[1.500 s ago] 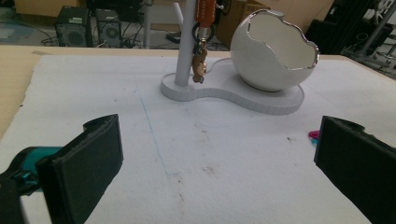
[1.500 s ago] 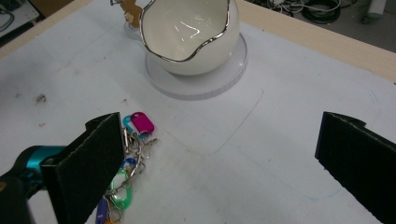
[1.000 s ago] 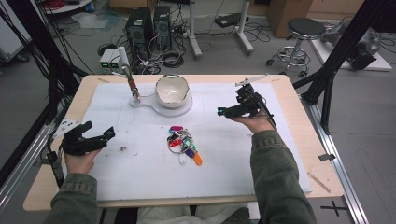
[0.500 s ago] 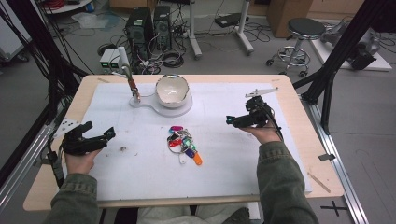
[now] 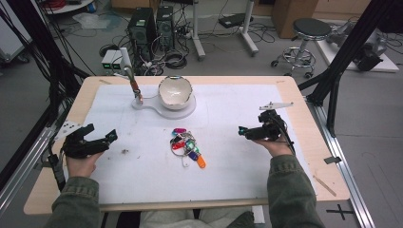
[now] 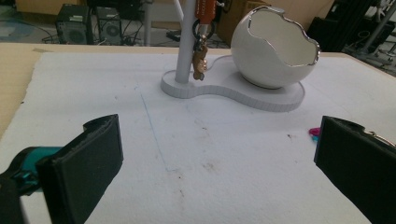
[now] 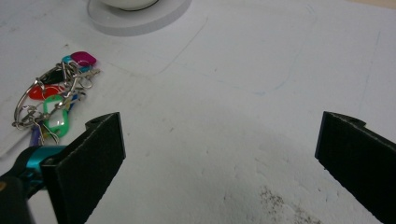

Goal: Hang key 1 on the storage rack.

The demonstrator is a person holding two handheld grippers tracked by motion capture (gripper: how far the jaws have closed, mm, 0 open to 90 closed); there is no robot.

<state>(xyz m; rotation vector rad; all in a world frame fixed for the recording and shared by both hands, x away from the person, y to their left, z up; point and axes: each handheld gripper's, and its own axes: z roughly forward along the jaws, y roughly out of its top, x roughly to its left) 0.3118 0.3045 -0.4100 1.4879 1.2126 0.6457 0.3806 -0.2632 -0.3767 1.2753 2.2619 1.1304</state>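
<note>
White mat: a pale sheet covers most of the wooden tabletop [image 5: 304,156], and everything in play lies on it.
Bunch of keys: a ring with coloured plastic tags [image 5: 187,145] lies flat near the middle of the mat, in front of the stand and apart from it.
Long axis of the bunch: it runs diagonally in the high view, from the pink and teal tags at the far left end to the orange tag at the near right end.
Stand: a white base [image 5: 164,107] carries an eggshell-shaped bowl [image 5: 175,92] and a thin post [image 5: 134,90] with an orange fob hanging on it.
Right hand-held gripper [image 5: 244,131]: released, jaws spread wide with nothing between them; it rests low over the mat to the right of the keys, tips pointing left toward them.
Left hand-held gripper [image 5: 111,136]: also released and empty, jaws wide apart; it sits at the left side of the mat, tips pointing right toward the centre.
Which way the keys lie: in the right gripper view the bunch [image 7: 52,105] sits just beyond and outside the left jaw, so it is off the gripper's line, not between the pads.
Nearer hand: the right looks somewhat closer, though the gap is not large.
Likely need: a swing toward the keys so the jaws straddle the ring.
</note>
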